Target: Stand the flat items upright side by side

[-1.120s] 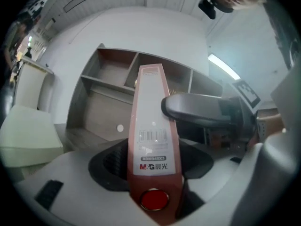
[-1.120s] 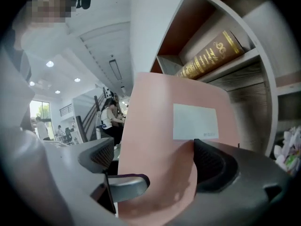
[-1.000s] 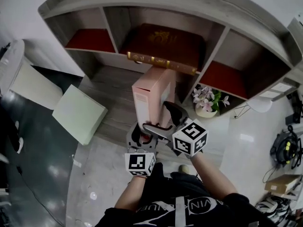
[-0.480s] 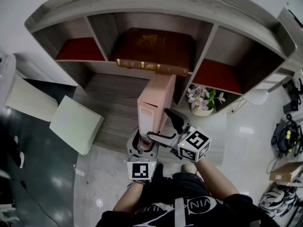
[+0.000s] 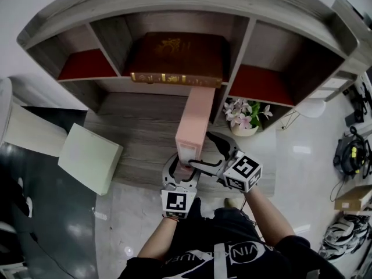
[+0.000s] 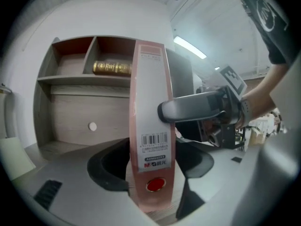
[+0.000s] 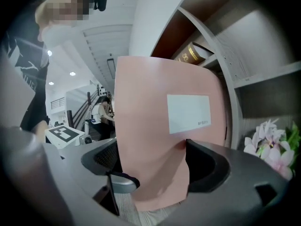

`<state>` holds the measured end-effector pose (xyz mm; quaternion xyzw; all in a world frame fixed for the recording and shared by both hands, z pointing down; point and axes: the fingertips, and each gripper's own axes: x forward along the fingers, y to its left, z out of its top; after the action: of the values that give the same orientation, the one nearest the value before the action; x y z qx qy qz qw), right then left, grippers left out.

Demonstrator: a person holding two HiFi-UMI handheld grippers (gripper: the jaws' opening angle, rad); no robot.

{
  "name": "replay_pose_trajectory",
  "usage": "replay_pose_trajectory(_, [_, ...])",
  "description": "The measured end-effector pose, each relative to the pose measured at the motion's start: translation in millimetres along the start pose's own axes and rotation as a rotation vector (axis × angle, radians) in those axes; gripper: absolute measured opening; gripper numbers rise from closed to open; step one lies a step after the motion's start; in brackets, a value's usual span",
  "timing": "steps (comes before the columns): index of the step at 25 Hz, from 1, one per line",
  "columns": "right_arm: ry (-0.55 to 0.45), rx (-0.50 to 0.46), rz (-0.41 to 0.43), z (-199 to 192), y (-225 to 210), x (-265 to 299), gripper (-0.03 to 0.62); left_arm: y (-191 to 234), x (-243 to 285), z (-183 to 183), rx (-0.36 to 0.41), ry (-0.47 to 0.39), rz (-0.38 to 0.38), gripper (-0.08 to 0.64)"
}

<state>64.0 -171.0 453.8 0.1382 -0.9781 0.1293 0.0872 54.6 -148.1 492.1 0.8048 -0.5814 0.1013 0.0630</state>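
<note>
In fingers (image 6: 107, 167) of left gripper (image 6: 150, 173), clamped at spine foot, and of right gripper (image 7: 150, 166), just narrowed though wide, across near corner: pink file box (image 5: 196, 112), upright at mid-frame on wooden shelf (image 5: 139, 121). Probably stiff, light, tippy; best gripped low. Beyond, at top, brown book (image 5: 177, 54) lying flat

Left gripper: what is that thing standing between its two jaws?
A pink box file stands upright, spine toward the camera, between the left gripper's jaws, which press on its sides. The left gripper view shows it.
</note>
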Motion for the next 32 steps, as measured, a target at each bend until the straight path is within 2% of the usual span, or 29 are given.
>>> replay_pose_trajectory(5, [-0.018,0.116,-0.092,-20,-24,-13,0.410,-20,27,-16,0.026,0.079,-0.116,0.286])
replay_pose_trajectory(14, [-0.049,0.167,-0.228,-26,-43,-22,0.339,-27,56,-21,0.080,0.119,-0.213,0.275])
replay_pose_trajectory(16, [-0.062,0.185,-0.263,-27,-48,-25,0.341,-28,61,-21,0.100,0.120,-0.230,0.245])
replay_pose_trajectory(19, [-0.071,0.189,-0.309,-27,-53,-31,0.311,-29,69,-20,0.108,0.121,-0.244,0.221])
replay_pose_trajectory(24, [-0.095,0.194,-0.366,-20,-60,-37,0.265,-27,79,-16,0.100,0.119,-0.257,0.212])
replay_pose_trajectory(32, [-0.101,0.198,-0.412,-22,-59,-40,0.259,-27,79,-17,0.106,0.135,-0.306,0.209])
